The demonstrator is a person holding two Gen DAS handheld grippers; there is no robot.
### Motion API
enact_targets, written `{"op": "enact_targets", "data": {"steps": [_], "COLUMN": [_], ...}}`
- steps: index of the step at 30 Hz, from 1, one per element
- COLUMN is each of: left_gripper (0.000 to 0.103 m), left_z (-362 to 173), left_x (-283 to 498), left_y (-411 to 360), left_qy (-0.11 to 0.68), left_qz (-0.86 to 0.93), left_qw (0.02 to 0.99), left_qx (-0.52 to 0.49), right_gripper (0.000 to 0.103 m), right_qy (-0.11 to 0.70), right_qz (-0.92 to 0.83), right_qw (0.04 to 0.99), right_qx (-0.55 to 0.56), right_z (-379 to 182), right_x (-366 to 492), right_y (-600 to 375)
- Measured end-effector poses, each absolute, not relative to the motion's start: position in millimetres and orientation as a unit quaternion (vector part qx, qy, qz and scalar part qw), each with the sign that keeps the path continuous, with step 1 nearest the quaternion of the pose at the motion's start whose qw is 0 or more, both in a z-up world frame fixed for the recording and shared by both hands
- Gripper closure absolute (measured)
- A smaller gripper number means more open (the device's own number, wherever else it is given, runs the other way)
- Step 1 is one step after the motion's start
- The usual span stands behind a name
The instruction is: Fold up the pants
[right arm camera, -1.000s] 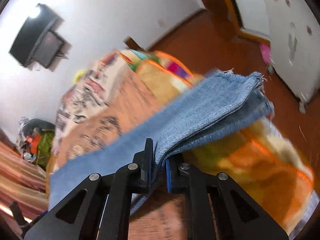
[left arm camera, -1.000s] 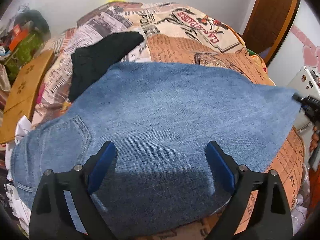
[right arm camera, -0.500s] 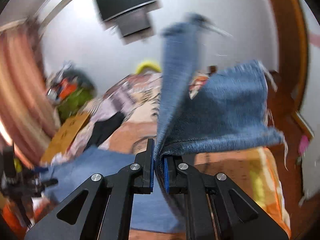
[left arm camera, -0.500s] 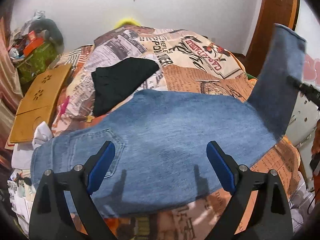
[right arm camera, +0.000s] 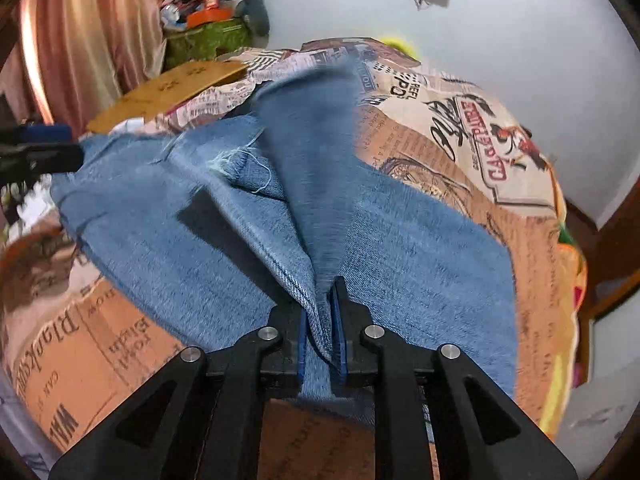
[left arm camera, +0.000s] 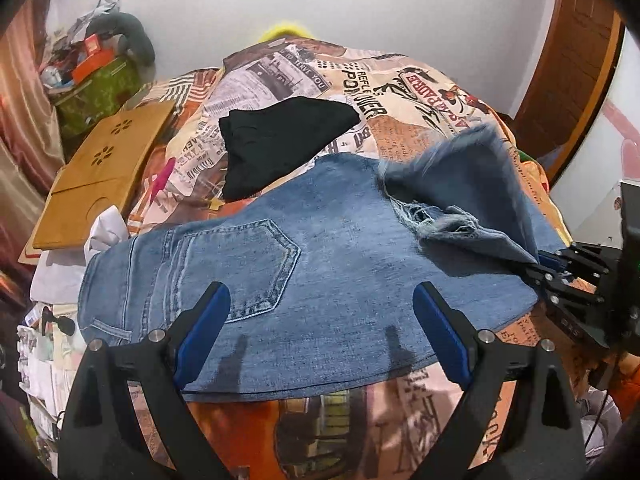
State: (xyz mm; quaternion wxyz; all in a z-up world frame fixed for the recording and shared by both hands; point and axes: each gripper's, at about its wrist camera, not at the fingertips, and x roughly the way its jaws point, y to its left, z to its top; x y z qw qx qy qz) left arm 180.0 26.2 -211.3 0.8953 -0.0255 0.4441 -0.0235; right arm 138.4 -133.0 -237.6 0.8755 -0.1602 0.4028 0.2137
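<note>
Right tongs (right arm camera: 320, 336) pinch the jeans (left arm camera: 320, 264) at the frayed hem (left arm camera: 440, 220) to fold it waistward; left tongs (left arm camera: 320, 332) hover wide open, empty.

Jeans (left arm camera: 328, 280): faded blue denim, coarse matt weave, stitched seams, frayed threads at the hem (left arm camera: 436, 220). Bedspread (left arm camera: 400, 92): smooth printed cloth. Black garment (left arm camera: 280, 140), far: soft matt cloth. Lap tray (left arm camera: 104, 172), left: pale smooth wood. Left gripper (left arm camera: 322, 334) and right gripper (right arm camera: 319, 336): matt black plastic, blue pads, shiny metal pins.
</note>
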Motion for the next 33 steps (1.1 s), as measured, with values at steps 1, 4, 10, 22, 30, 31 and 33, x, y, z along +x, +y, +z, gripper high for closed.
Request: {"op": "enact_targets", "data": {"steps": [1,4,10,22,30,31,33], "left_gripper": [0.009,0.009,0.009,0.01,0.009,0.009,0.009], "left_z": [-211,-205,-179,-236,-263,-263,-261], "left_x": [182,190,212,267,258,257,251], "left_y": [26,20,-7,-74,-67,-66,-65], "left_qy": [0.445,0.441,0.411,0.481,0.507,0.506,0.501], "left_qz": [-0.024,-0.032,-0.061,-0.104,-0.107,-0.106,-0.102], "left_qw": [0.895,0.897,0.91,0.869,0.853,0.854,0.856], "left_qx": [-0.027,-0.029,-0.008,0.046,0.064,0.066,0.074], "right_gripper": [0.087,0.084,0.058,0.057,0.057,0.057,0.057], "right_qy": [0.405,0.413,0.424,0.45,0.467,0.467,0.468], "right_qz": [0.217,0.226,0.266,0.188,0.175,0.173,0.168], "right_qw": [0.873,0.869,0.862,0.872,0.865,0.866,0.866], "right_qx": [-0.16,-0.149,-0.081,0.028,0.052,0.052,0.049], "right_z": [-236,-231,-211,-222,-250,-249,-247], "right_x": [137,134,123,156,148,146,145], "right_y": [-136,-141,-156,-220,-231,-231,-231]}}
